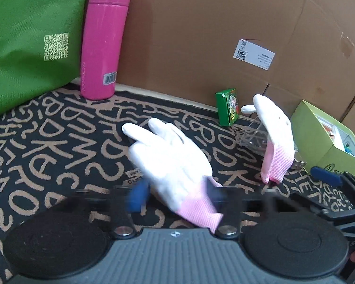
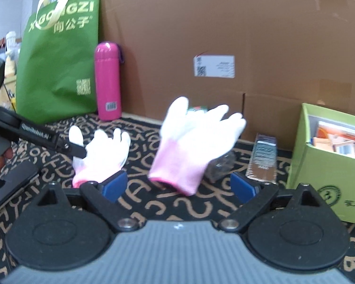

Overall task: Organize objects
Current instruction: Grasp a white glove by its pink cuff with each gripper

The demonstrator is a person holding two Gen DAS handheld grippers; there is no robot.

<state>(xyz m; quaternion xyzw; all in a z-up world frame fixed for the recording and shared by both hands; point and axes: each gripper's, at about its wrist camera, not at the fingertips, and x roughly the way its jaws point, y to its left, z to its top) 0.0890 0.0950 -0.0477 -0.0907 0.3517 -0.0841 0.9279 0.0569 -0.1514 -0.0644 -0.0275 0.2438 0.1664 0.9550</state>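
Two white gloves with pink cuffs are on the black lettered cloth (image 1: 47, 142). One glove (image 1: 170, 163) lies flat, and its cuff reaches in between the jaws of my left gripper (image 1: 177, 198). That gripper is blurred and stands open, its pads apart from the cuff. In the right wrist view one of its fingers (image 2: 68, 146) lies across this glove (image 2: 101, 156). The other glove (image 2: 191, 142) is draped over a clear plastic item (image 1: 250, 137). Its cuff sits just ahead of my open right gripper (image 2: 178, 187), untouched.
A pink bottle (image 1: 104, 40) and a green bag (image 1: 28, 42) stand at the back left against a cardboard wall (image 1: 201, 35). A small green box (image 1: 228, 107) leans there too. An open light-green box (image 2: 324, 165) sits right, with a wrapped pack (image 2: 264, 158) beside it.
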